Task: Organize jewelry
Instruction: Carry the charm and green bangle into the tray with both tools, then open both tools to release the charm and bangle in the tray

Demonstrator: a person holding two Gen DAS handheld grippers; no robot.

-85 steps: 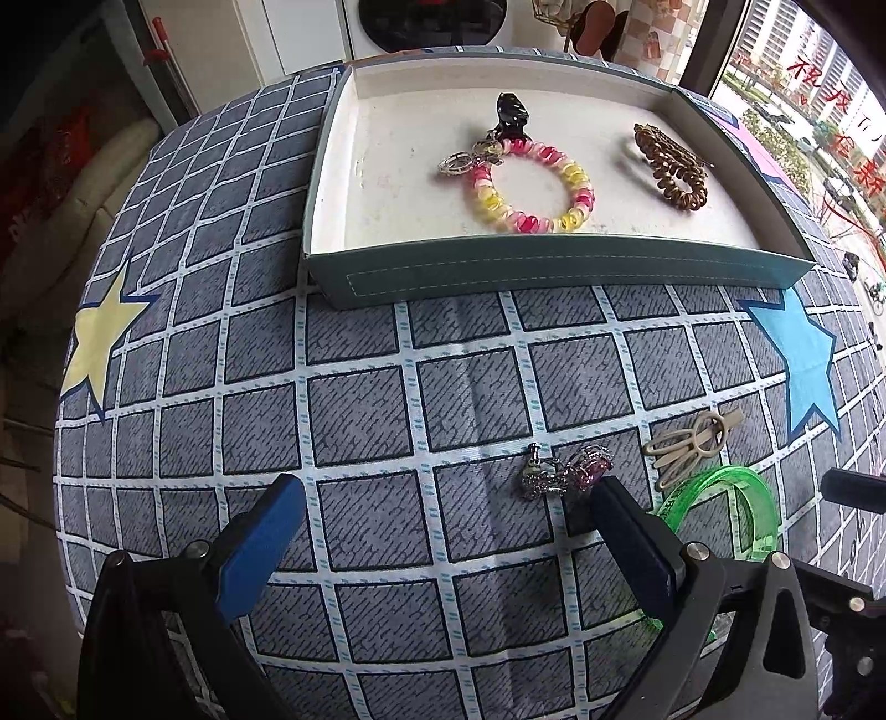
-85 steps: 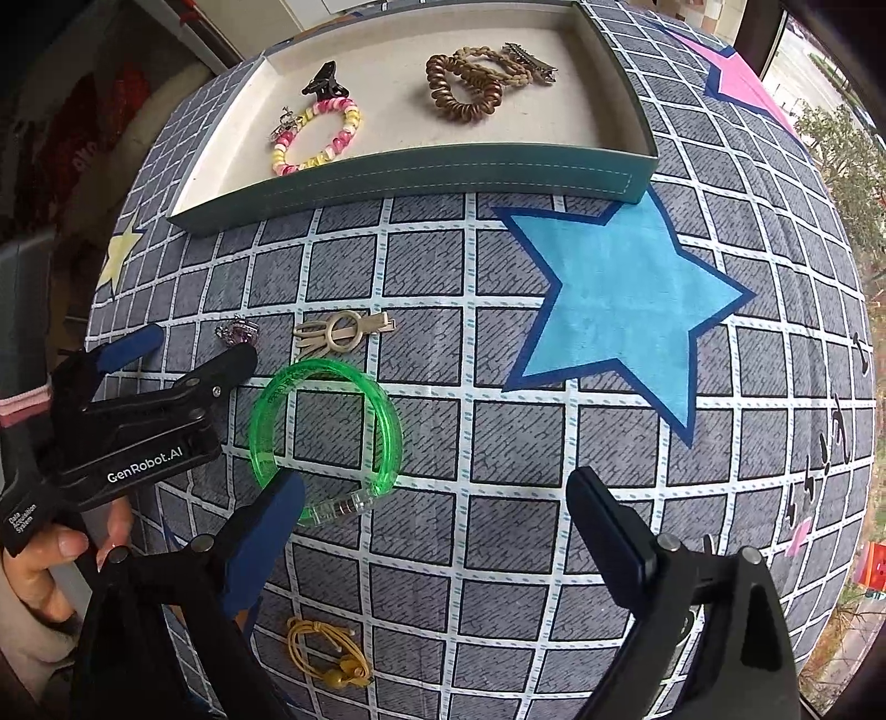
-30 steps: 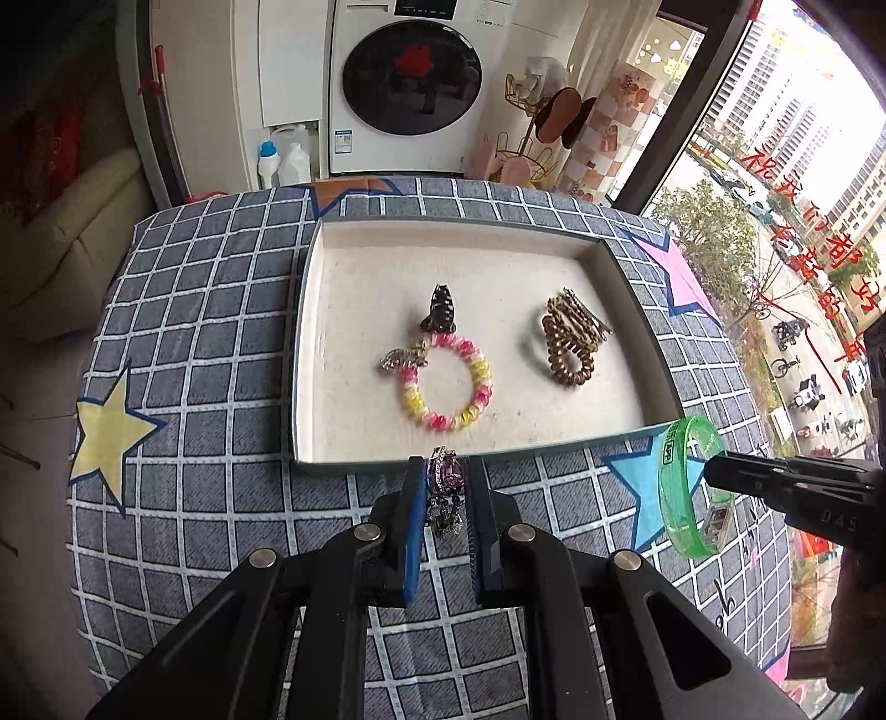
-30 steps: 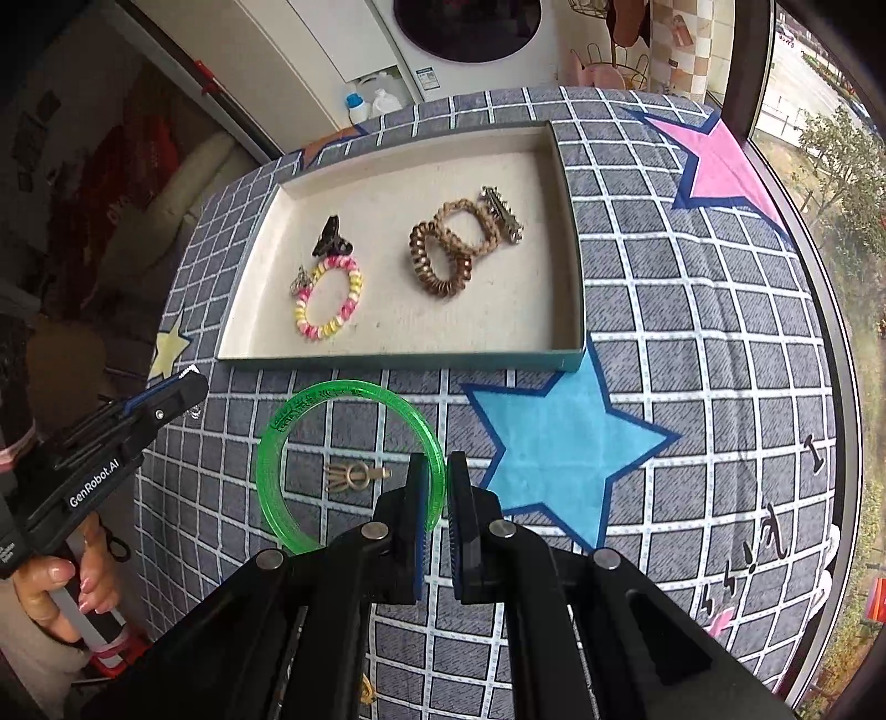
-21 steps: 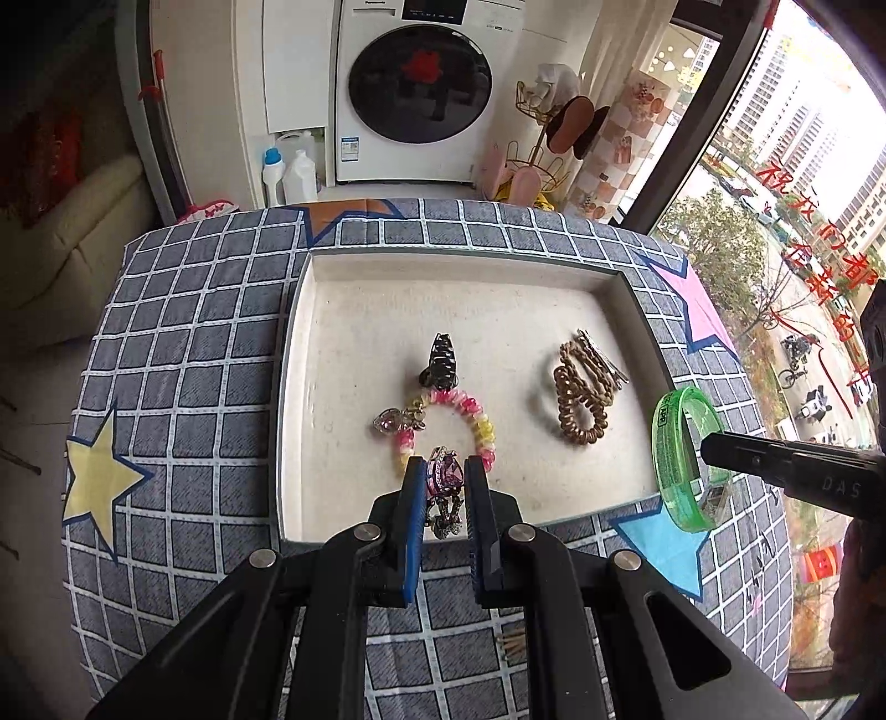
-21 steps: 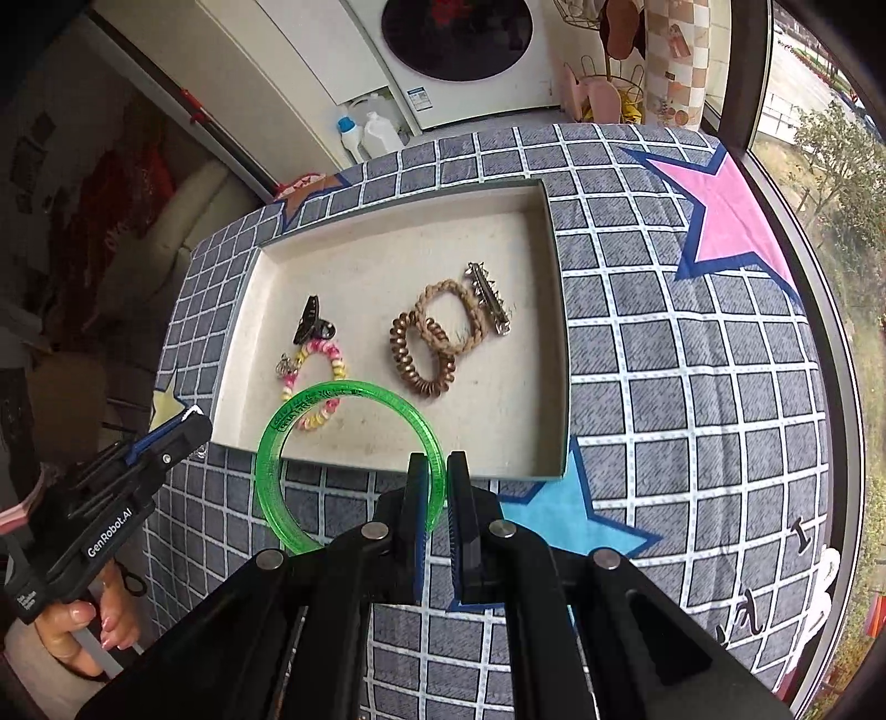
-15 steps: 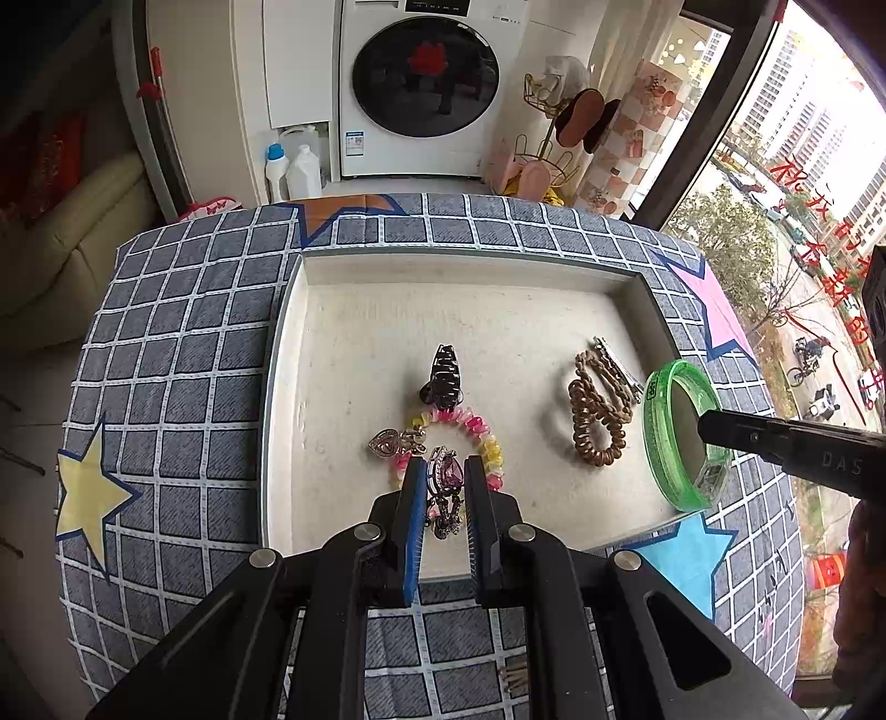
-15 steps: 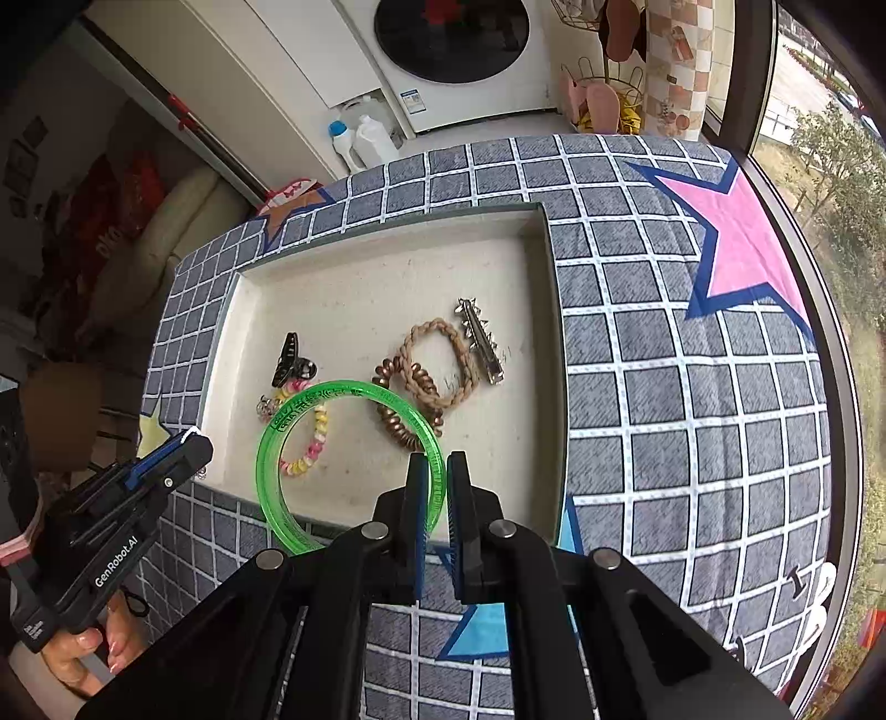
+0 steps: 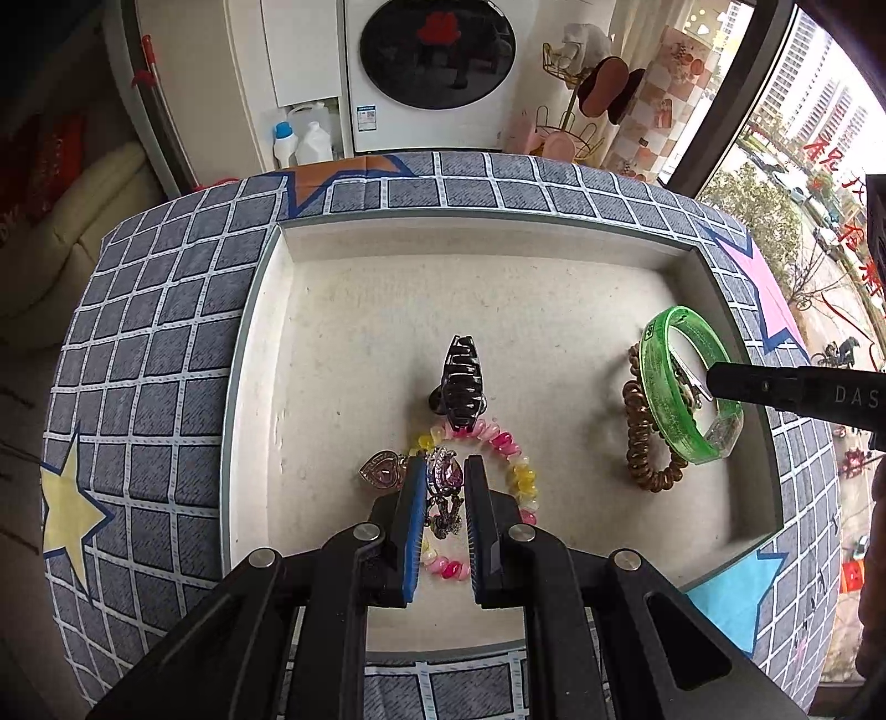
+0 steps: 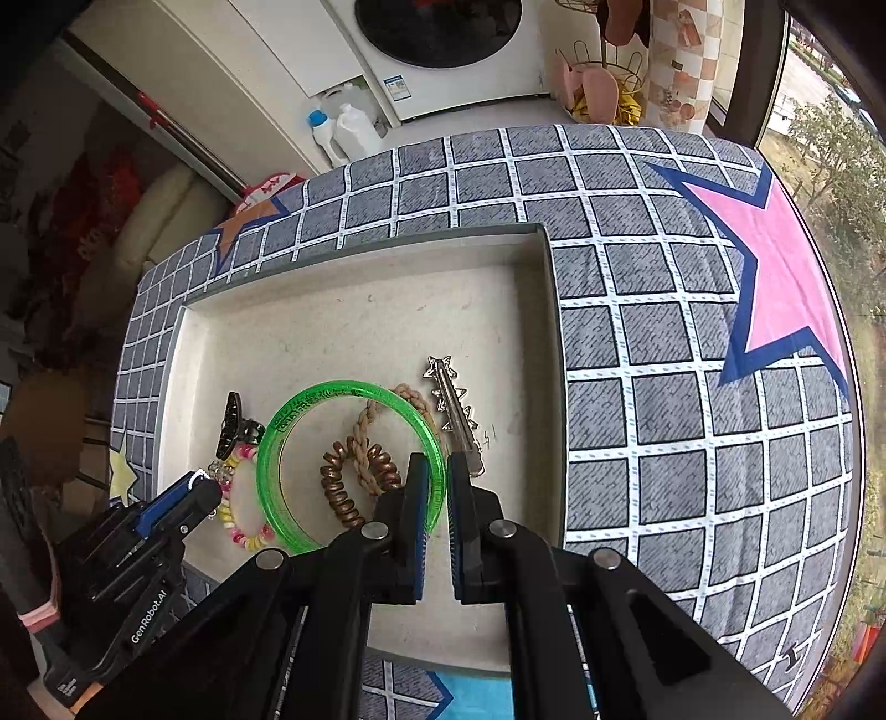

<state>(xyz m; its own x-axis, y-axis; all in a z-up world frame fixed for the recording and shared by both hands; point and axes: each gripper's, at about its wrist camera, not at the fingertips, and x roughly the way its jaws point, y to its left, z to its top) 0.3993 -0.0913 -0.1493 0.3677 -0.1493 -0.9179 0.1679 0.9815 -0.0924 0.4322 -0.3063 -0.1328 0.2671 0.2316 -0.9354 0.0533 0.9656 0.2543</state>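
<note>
Both grippers hold jewelry above the shallow cream-lined tray (image 9: 260, 354).
Low centre, the left gripper (image 9: 444, 487) pinches a silver trinket with a pink stone (image 9: 444, 482); the right gripper (image 10: 437, 487) clamps a translucent green plastic bangle (image 10: 310, 404) over coiled brown hair ties (image 10: 354, 476).

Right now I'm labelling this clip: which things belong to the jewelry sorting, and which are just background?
Job:
left gripper holding jewelled brooch
right gripper holding green bangle
tray
beaded bracelet
black claw clip

Background:
washing machine
detergent bottles
</note>
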